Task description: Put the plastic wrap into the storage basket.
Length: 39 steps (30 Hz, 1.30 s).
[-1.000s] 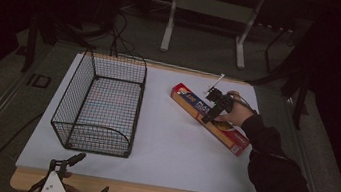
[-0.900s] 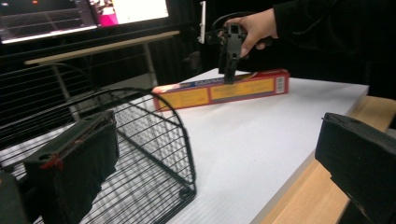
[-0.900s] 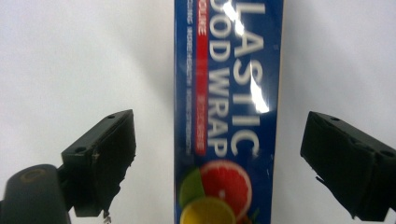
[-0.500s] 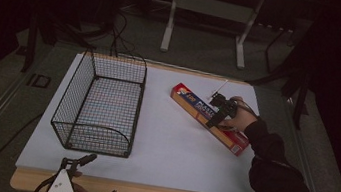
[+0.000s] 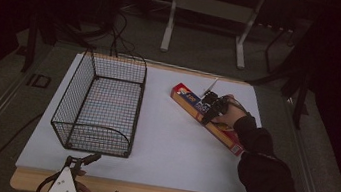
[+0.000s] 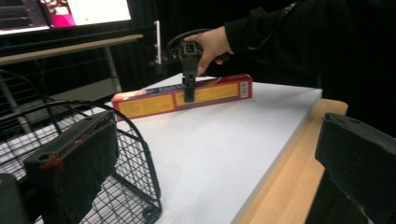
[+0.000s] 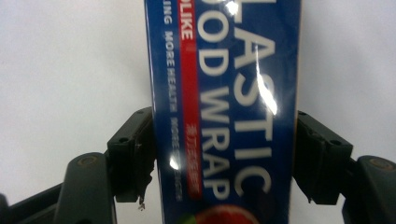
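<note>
Right gripper (image 5: 205,115) lowered over wrap box (image 5: 206,117), right of basket (image 5: 101,104); jaws just closing, pressed on box sides. Off-centre pinch: box could be tilted, dropped when lifted.

On the plastic wrap box (image 7: 224,112) we read "PLASTIC FOOD WRAP" in white, and smaller "MORE HEALTH" lettering beside it.
</note>
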{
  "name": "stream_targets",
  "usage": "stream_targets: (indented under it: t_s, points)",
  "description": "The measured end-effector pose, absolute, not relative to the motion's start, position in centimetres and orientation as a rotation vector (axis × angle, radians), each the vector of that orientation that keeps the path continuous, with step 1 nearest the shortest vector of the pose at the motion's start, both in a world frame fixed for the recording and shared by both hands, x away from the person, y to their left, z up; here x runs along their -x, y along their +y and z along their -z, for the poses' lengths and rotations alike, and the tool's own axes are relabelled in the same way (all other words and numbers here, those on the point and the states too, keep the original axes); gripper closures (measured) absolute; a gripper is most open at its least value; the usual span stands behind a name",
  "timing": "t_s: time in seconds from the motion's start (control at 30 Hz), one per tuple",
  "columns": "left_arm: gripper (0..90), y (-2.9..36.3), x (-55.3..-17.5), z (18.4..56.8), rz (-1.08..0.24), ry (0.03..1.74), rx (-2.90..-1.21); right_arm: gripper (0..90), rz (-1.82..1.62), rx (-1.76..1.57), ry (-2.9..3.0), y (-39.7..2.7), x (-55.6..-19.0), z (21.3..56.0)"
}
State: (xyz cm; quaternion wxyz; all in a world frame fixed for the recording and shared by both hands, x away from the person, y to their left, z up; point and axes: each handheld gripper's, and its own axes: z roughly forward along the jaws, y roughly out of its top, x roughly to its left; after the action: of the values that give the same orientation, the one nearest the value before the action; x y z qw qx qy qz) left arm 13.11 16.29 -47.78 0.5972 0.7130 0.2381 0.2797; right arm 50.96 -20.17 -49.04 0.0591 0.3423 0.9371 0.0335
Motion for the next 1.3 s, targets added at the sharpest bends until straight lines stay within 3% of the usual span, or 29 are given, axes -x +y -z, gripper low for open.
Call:
stream_targets:
  t_s: [0.43, 0.8, 1.3]
  points:
    - [0.1, 16.3, -13.2, 47.8, -0.657, 0.569, -1.646, 39.2, -0.136, -1.155, 2.825, -20.1, -50.8, 48.7]
    - [0.2, 16.2, -13.2, 47.7, -0.662, 0.562, -1.645, 39.5, -0.278, -1.347, 2.729, -20.9, -50.3, 44.9]
    - [0.1, 16.1, -13.2, 47.7, -0.654, 0.556, -1.633, 39.4, -0.465, -1.339, 2.599, -17.6, -48.1, 40.0]
